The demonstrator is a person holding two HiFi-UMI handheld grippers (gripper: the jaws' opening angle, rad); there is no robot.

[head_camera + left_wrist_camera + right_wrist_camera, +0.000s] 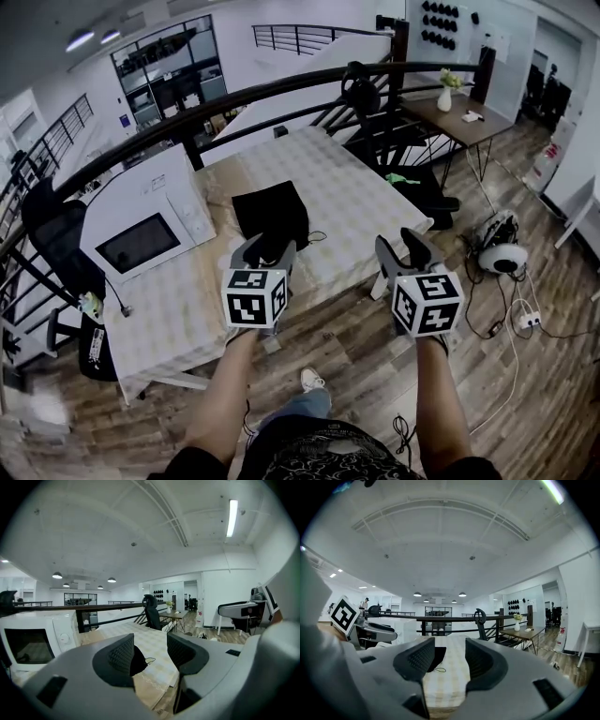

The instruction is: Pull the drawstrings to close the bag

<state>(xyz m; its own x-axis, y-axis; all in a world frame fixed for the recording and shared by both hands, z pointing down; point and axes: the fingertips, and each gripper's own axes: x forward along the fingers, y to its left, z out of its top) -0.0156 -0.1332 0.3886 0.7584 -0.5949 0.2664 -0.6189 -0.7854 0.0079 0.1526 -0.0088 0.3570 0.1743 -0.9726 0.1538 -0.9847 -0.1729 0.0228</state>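
With the left gripper (270,247) and right gripper (401,239) both open and empty short of the bag (270,208), either risked pinching fabric, missing its thin drawstring (317,236).

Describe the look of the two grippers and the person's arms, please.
The left gripper and the right gripper look alike: grey moulded bodies, curved jaws with dark ribbed pads, and on each a white cube with black square markers. The forearms are bare; dark sleeves start above the elbows.
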